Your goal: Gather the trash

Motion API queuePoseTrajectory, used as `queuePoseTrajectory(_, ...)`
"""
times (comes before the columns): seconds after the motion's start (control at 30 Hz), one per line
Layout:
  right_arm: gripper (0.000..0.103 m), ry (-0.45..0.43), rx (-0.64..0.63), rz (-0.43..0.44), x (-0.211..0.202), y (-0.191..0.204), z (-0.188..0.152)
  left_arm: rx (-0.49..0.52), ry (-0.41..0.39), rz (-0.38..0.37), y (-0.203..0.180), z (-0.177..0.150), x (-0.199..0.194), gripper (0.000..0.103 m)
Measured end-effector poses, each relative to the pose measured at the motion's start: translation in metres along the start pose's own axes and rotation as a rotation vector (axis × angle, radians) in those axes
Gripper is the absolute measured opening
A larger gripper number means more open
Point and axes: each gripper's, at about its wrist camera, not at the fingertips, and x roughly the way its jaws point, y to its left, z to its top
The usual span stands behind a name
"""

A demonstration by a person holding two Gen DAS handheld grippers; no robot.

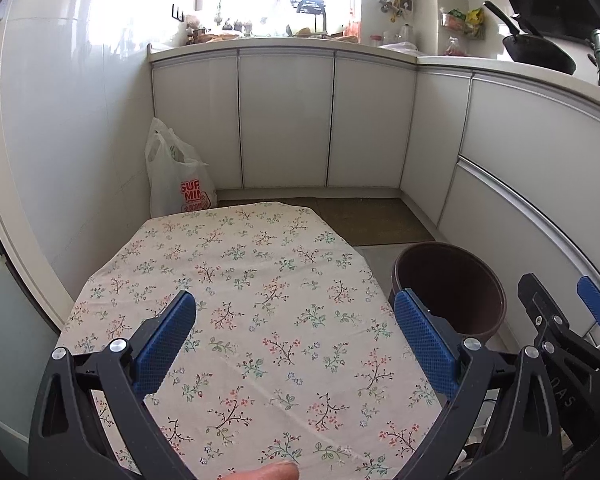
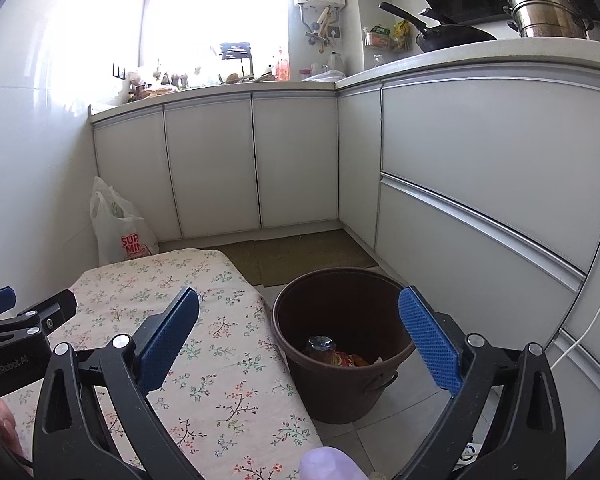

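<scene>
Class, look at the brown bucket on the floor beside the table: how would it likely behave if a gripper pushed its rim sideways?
The bucket looks rigid, so it probably keeps its shape. It holds only a few pieces of trash, so it is likely light and may slide on the smooth tiles. Its narrower base suggests it might tip.

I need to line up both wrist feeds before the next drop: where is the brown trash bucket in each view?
Left wrist: brown trash bucket lower right, on the floor past the table's right edge, behind the right blue pad of the left tongs.
Right wrist: bucket centre-low, between the pads of the right tongs, trash visible inside.
Shared landmark: floral tablecloth, immediately left of the bucket in both.
</scene>
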Motion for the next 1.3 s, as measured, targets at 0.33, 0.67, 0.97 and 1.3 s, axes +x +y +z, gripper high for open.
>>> queuePoseTrajectory(0.33, 0.096, 0.005, -0.011, -0.002, 0.0009, 0.0005, 0.0, 0.004, 0.01, 0.002, 0.0002, -0.002, 0.0035, 0.097)
queuePoseTrajectory(0.67, 0.096, 0.008, -0.015, -0.003, 0.0023, 0.0021, 0.0008, 0.004, 0.014, 0.008, -0.0002, -0.0035, 0.0042, 0.097)
queuePoseTrajectory(0.97, 0.096, 0.01, -0.016, -0.003, 0.0039, 0.0014, -0.0003, 0.007, 0.022, 0.01, -0.0005, -0.0044, 0.0064, 0.097)
queuePoseTrajectory(1.3, 0.096, 0.012, -0.02, -0.004, 0.0054, 0.0006, -0.0022, 0.011, 0.026, 0.015, -0.0003, -0.0068, 0.0086, 0.097)
